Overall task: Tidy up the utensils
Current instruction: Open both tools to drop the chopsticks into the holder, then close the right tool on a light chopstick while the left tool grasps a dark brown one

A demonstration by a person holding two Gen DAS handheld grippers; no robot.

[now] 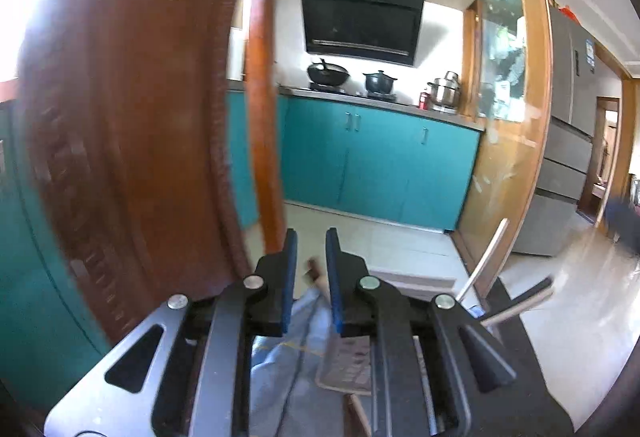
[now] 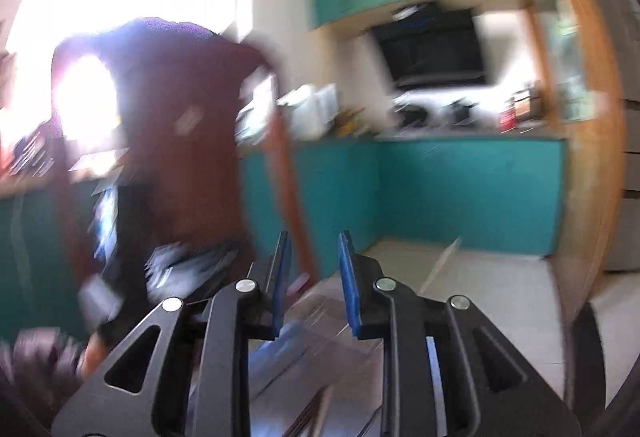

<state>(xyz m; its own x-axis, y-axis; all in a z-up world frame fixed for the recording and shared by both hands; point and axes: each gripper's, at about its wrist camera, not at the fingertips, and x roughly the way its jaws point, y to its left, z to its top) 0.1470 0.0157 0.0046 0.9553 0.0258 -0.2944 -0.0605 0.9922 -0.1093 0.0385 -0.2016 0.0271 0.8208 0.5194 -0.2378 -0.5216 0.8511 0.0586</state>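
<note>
Both grippers, L (image 1: pixel 311 237) & R (image 2: pixel 312 239), slightly apart, empty; no utensils betw. pads.

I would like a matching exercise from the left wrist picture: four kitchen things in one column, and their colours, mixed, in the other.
Things:
1. lower cabinets
2. wok
3. steel pot
4. chair back

Colours:
A. silver
B. reddish brown
C. teal
D. black

Pairs: 1-C, 2-D, 3-A, 4-B
</note>
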